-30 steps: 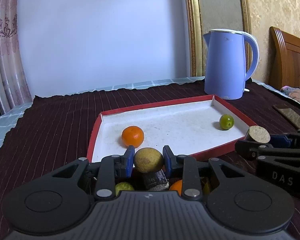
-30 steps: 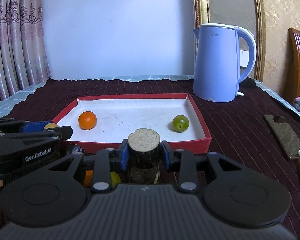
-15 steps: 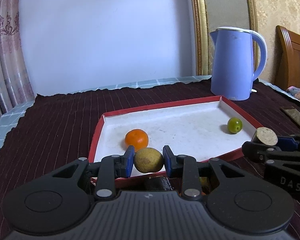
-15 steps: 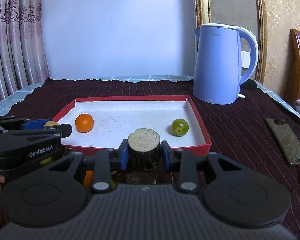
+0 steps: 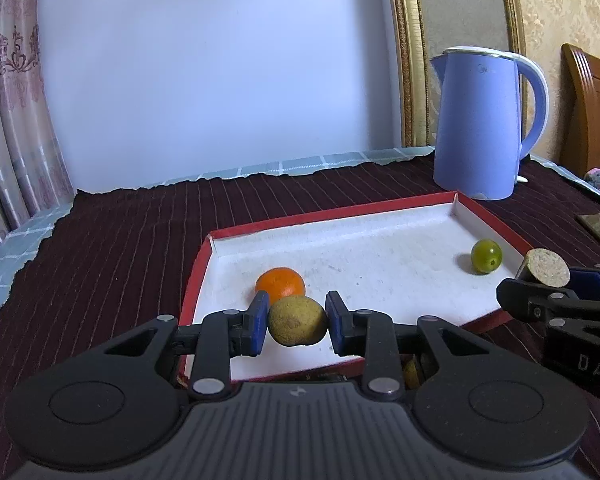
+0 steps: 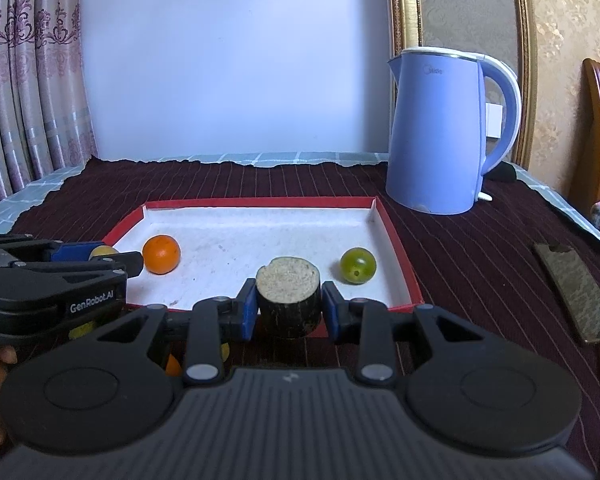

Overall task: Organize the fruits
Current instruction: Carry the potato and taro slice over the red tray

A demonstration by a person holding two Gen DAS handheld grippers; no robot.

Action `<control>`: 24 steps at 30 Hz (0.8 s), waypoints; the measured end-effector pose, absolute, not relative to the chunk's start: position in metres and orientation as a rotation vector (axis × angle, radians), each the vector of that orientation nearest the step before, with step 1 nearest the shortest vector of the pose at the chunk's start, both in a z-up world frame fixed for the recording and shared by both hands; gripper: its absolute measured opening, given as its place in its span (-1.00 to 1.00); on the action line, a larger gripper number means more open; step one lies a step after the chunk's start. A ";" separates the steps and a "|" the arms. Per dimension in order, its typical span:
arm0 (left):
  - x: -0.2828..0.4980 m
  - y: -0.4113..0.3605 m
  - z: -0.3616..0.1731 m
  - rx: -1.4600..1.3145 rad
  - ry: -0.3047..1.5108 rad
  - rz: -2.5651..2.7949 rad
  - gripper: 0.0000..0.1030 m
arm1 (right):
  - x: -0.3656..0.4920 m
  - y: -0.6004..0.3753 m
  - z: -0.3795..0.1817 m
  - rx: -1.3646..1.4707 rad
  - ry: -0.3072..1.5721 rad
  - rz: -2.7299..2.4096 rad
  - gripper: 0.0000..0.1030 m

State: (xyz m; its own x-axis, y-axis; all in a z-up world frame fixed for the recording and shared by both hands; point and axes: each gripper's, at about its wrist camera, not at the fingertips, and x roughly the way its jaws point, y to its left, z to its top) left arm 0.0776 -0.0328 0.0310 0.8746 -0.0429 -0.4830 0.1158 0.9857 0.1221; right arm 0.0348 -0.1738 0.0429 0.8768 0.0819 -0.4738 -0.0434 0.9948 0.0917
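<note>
My left gripper (image 5: 297,322) is shut on a yellow-brown round fruit (image 5: 297,320) and holds it over the near left edge of the red tray (image 5: 484,214). My right gripper (image 6: 288,306) is shut on a dark sugarcane piece with a pale cut top (image 6: 288,300), at the tray's near edge (image 6: 396,236). An orange (image 5: 281,283) and a green fruit (image 5: 486,256) lie in the tray; they also show in the right wrist view as the orange (image 6: 161,254) and green fruit (image 6: 357,265). Each gripper shows in the other's view.
A blue electric kettle (image 6: 444,132) stands behind the tray at the right. A dark flat slab (image 6: 572,288) lies on the dark red tablecloth to the right. Several small fruits (image 6: 172,366) lie on the cloth under the grippers. A wooden chair (image 5: 592,112) is far right.
Both grippers have moved forward and up toward the tray with their loads. The left one's fruit now hangs over the tray's near edge.
</note>
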 end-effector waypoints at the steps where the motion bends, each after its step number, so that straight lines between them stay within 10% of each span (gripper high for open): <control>1: 0.079 -0.033 0.032 0.149 0.499 -0.080 -0.42 | 0.036 -0.174 0.043 0.079 0.498 0.065 -0.39; 24: 0.115 -0.033 0.036 0.151 0.452 -0.025 -0.42 | 0.070 -0.177 0.046 0.091 0.468 0.072 -0.39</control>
State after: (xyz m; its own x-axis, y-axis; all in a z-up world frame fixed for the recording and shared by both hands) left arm 0.1147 -0.0326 0.0362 0.8995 0.0094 -0.4368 0.0574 0.9886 0.1394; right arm 0.0703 -0.1765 0.0457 0.8901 0.0903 -0.4466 -0.0484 0.9933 0.1045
